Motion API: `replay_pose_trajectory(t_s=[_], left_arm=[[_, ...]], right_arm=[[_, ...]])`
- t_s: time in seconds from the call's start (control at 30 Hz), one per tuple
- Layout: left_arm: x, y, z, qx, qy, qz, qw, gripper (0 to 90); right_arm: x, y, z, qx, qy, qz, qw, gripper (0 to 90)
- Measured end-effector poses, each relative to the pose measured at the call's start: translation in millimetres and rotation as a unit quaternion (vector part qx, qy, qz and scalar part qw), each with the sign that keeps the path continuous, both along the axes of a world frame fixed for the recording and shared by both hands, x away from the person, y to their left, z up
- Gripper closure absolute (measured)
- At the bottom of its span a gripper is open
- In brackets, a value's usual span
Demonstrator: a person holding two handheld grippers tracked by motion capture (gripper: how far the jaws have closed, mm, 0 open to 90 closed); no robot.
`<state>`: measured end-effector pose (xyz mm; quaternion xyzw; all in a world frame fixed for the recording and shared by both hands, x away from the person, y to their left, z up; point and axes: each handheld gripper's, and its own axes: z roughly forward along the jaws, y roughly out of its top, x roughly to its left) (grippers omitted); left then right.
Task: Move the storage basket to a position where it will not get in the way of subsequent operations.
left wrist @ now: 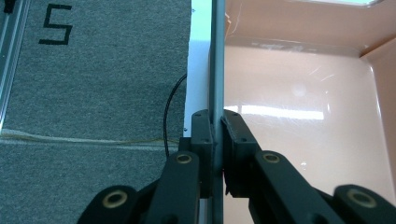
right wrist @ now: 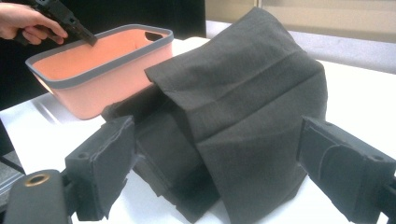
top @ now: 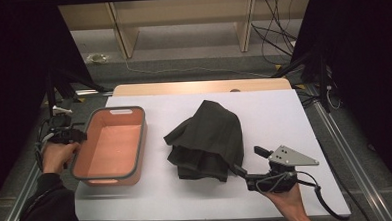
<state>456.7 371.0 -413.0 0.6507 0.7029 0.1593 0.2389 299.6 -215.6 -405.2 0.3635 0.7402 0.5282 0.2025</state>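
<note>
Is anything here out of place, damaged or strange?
Nothing looks damaged or spilled. The dark cloth lies in a loose, uneven heap on the table, not folded flat. The bin stands upright and empty, its rim clamped by the left gripper. The right gripper is open around the cloth.

Lit from overhead, evenly; white surface [top: 279, 112] bright, surroundings at left and right sunk in near-black. Soft, short shadows under the dark cloth [top: 208, 140] and beside the pink basin [top: 136, 165]. Folds of the cloth hard to read in the high view, low contrast, slight softness throughout. In the left gripper view, streaked glare and a round highlight on the basin's glossy floor; carpet [left wrist: 93, 70] sharp, nearest tool [left wrist: 217, 154] parts blurred. In the right gripper view, foreground pads [right wrist: 109, 163] out of focus, cloth weave crisp, background washed pale.
</note>
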Motion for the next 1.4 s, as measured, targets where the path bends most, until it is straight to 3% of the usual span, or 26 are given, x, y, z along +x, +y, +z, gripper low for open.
replay_pose_trajectory(t_s=[0.1, 0.2, 0.4, 0.53, 0.93, 1.4], left_arm=[[-1.4, 1.2, 4.6, -0.003, -0.017, 0.007, 0.9998, 79.2], [-3.5, 0.3, 12.5, -0.01, -0.031, 0.003, 0.9995, 69.8], [-2.4, -10.9, 21.9, -0.016, -0.041, -0.01, 0.999, 48.4], [-2.4, -18.6, 28.8, -0.018, -0.052, -0.017, 0.9983, 40.1], [-2.5, -50.1, 43.3, -0.049, -0.074, -0.059, 0.9943, 28.4], [-2.0, -80.6, 46.0, -0.072, -0.077, -0.097, 0.9897, 22.1]], right_arm=[[0.6, 0.1, -0.3, -0.001, 0.002, 0.0, 1.0, 13.3], [0.9, 0.3, -0.7, -0.003, 0.003, -0.001, 1.0, 13.6], [1.6, 0.5, -1.2, -0.006, 0.005, -0.001, 1.0, 14.2], [2.1, 0.8, -1.5, -0.008, 0.008, -0.002, 0.9999, 15.1], [4.9, 0.7, -2.8, -0.017, 0.016, -0.008, 0.9997, 20.4], [9.5, -0.1, -4.5, -0.028, 0.018, -0.017, 0.9993, 23.2]])
